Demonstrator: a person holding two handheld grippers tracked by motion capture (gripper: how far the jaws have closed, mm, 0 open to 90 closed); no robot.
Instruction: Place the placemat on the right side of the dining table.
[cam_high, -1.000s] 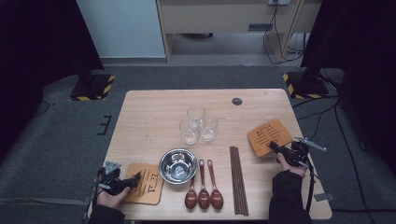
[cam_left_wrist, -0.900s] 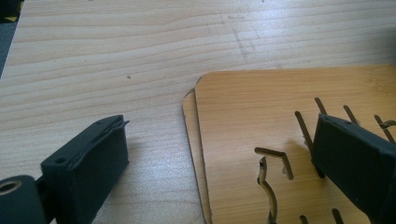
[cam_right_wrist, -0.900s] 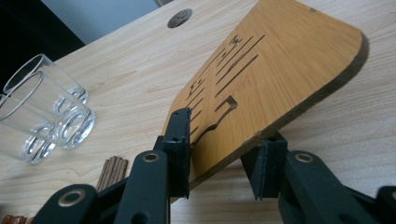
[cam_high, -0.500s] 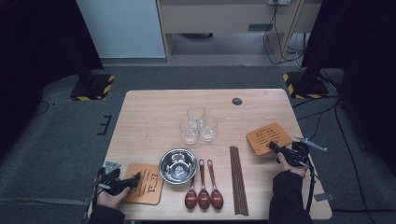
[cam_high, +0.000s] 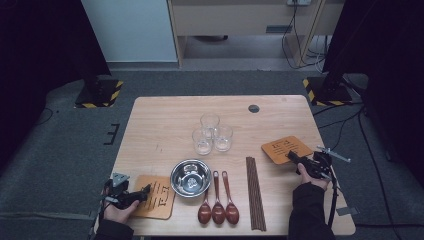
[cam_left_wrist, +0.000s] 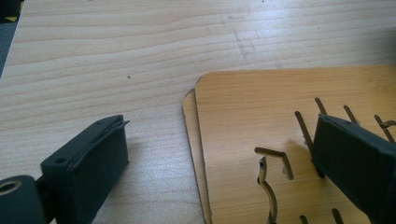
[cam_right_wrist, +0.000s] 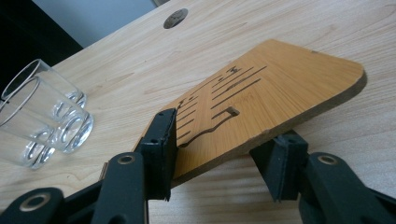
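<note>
- Plainly, the right tool (cam_high: 292, 156) has its jaws around the near edge of the right coaster (cam_high: 286, 149), a slotted wooden square on the right side of the desk (cam_high: 165, 125); the jaws have just been opening, and in the right gripper view one stands above the board and one below it, with a gap showing at the lower jaw, so the pads no longer clamp it.
- In that view the right coaster (cam_right_wrist: 261, 102) sits tilted, near edge raised between the jaws and far corner down on the wood. It could drop flat with a slap or skid towards the glasses (cam_high: 212, 134) if the tool pulls back crookedly and a pad drags on the edge.
- From above, the right coaster lies as a diamond, one corner towards the tool and the opposite one towards the far right of the desk. Being square, it has no real long axis; its cut slots run roughly along the line away from the tool.
- The left tool (cam_high: 145, 190) is spread apart over the left coasters (cam_left_wrist: 280, 140), two boards stacked and slightly offset at the near left corner of the desk. One jaw is over the top board, the other over bare wood.
- A close there could catch just the top board, or push the stack towards the bowl (cam_high: 190, 177).
</note>
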